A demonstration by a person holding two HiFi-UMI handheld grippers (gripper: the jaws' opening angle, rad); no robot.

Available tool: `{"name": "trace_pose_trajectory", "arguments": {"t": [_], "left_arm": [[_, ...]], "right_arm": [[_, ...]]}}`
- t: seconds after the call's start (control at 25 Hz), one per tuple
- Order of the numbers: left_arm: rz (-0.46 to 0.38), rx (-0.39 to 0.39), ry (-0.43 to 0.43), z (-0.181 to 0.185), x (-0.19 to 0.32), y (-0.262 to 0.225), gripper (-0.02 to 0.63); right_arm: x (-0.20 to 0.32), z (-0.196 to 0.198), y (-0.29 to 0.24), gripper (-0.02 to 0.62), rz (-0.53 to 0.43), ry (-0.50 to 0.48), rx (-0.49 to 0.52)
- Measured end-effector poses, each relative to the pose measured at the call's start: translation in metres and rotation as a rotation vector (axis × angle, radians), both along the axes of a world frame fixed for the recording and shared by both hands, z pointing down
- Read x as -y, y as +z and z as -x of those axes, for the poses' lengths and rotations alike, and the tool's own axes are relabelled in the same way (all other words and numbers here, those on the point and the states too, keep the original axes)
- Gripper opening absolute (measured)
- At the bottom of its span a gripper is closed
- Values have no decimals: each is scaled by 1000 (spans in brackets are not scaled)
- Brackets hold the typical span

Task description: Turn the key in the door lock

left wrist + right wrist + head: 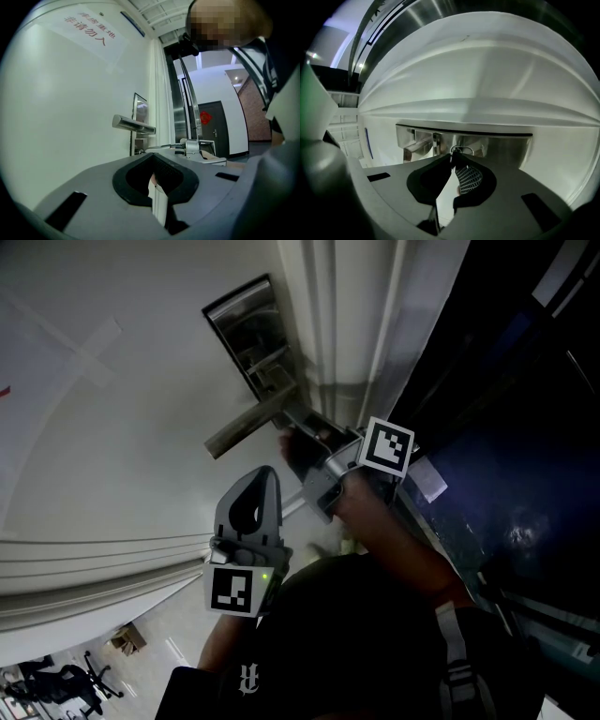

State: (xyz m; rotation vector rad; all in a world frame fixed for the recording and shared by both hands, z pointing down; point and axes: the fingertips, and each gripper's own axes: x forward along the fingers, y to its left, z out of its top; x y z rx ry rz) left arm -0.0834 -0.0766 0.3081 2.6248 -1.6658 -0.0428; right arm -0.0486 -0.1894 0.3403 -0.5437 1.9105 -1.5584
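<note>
One key [461, 151], ring just visible, sits at the steel lock plate [501, 145] on the white door [94, 427]. The right gripper [452, 157] has its jaws together on it. Key is inserted and gripped, by the look of it. How much it has turned can't be read, so I judge the turn itself is left. Left gripper [262, 479] hangs off the door, jaws closed on nothing, no part in this step. Lever handle [248, 427] juts out just beside the key and could foul the right gripper's rotation. Door frame [328, 315] is close on the other side. Paper notice [91, 30] high on the door and chairs [66, 681] are well away.
</note>
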Motion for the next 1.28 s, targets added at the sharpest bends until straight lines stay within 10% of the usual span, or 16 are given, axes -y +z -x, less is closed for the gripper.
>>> {"name": "trace_pose_trajectory", "arguments": {"t": [1.28], "left_arm": [[2,-15,32,-13,6,1,6]], "right_arm": [[-15,-28,-3,25,-53,-21,33]]}}
